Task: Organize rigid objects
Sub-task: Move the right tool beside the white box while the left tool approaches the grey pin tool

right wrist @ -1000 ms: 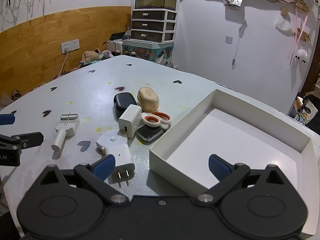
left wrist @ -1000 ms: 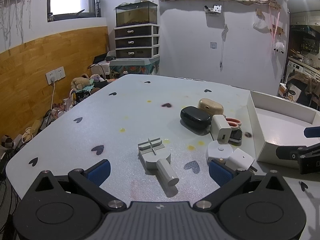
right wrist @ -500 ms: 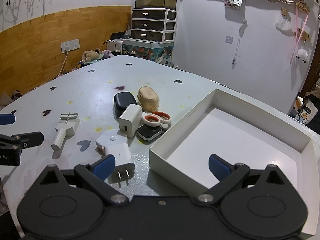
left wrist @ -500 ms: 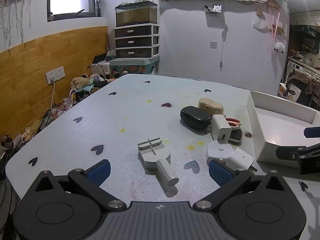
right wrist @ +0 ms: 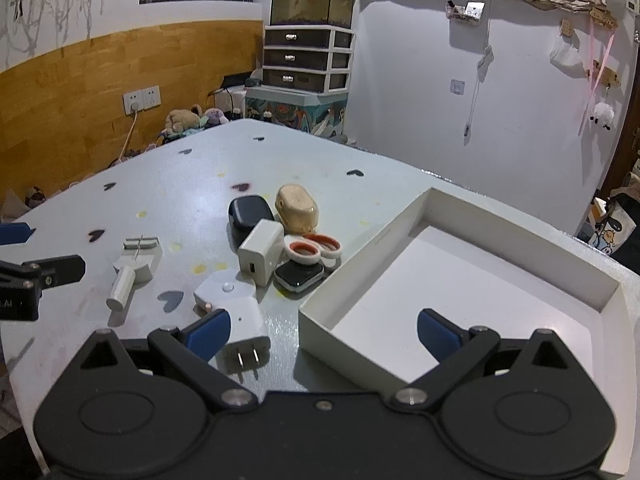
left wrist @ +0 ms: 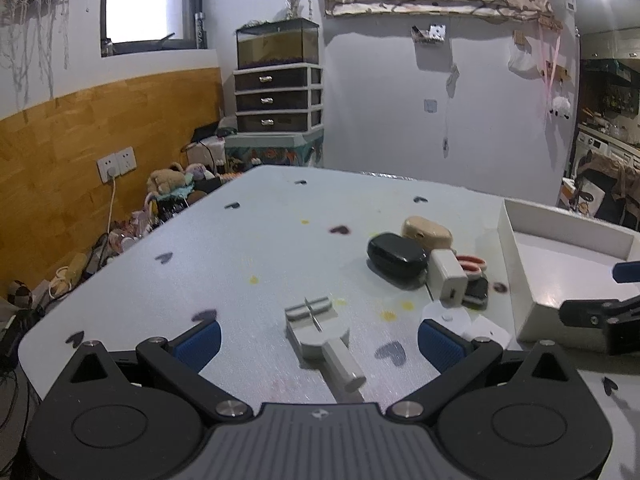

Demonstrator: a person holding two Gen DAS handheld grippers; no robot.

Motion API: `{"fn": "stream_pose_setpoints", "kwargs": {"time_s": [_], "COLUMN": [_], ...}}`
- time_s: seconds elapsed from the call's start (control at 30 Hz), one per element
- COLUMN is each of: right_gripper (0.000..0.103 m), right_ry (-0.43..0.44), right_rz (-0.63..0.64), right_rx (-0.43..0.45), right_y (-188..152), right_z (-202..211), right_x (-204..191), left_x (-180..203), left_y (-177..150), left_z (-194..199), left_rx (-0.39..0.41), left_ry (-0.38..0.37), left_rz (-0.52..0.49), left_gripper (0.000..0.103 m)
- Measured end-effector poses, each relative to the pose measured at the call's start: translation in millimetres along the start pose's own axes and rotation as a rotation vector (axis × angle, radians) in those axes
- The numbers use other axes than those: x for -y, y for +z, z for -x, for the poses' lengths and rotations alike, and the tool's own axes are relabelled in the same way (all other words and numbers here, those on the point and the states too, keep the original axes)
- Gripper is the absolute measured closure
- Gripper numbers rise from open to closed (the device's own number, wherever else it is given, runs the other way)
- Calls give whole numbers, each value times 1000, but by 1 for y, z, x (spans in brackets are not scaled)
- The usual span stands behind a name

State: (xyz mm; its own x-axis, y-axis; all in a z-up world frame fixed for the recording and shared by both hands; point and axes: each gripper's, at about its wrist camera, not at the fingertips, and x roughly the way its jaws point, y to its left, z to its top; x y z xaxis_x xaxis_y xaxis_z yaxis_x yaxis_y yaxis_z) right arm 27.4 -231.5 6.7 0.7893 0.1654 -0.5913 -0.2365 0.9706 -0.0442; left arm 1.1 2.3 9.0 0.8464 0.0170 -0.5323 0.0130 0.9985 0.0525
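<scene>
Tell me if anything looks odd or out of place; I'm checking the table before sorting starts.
Nothing looks damaged or spilled. The white tray is empty, while every item lies loose on the table: the grey tool apart by itself, the chargers, cases and scissors crowded together. Faint yellow spots mark the tabletop.

White walls (right wrist: 420,80), wood wainscot (left wrist: 60,140), drawer unit (left wrist: 278,98), window (left wrist: 144,0).

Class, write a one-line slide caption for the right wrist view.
Open right gripper hovers between a plug and an empty white tray.
</scene>
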Motion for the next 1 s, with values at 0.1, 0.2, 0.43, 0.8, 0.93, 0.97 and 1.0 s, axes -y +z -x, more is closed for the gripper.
{"fn": "stream_pose_setpoints", "kwargs": {"time_s": [0.1,0.2,0.43,0.8,0.93,0.97,1.0], "right_gripper": [0,0,0,39,49,52,55], "right_ry": [-32,-102,-203,-419,-472,-488,-502], "right_rz": [-8,-34,-180,-378,-426,-432,-434], "right_rx": [29,59,59,3,-57,-74,-91], "right_y": [10,21,37,8,-9,-13,-17], "right_z": [9,17,33,28,12,8,5], "right_x": [7,23,88,199,230,235,239], "left_x": [-4,-8,-12,-6,-4,-4,-4], "left_y": [4,7,8,0,-2,-3,-4], "left_z": [-1,-4,-19,-48,-53,-54,-56], "left_rx": [16,22,5,-45,-62,-67,-77], "left_ry": [7,14,2,0,16,21,29], "left_rz": [9,21,43,76,86,88,88], "left_gripper": [0,0,0,0,0,0,0]}}
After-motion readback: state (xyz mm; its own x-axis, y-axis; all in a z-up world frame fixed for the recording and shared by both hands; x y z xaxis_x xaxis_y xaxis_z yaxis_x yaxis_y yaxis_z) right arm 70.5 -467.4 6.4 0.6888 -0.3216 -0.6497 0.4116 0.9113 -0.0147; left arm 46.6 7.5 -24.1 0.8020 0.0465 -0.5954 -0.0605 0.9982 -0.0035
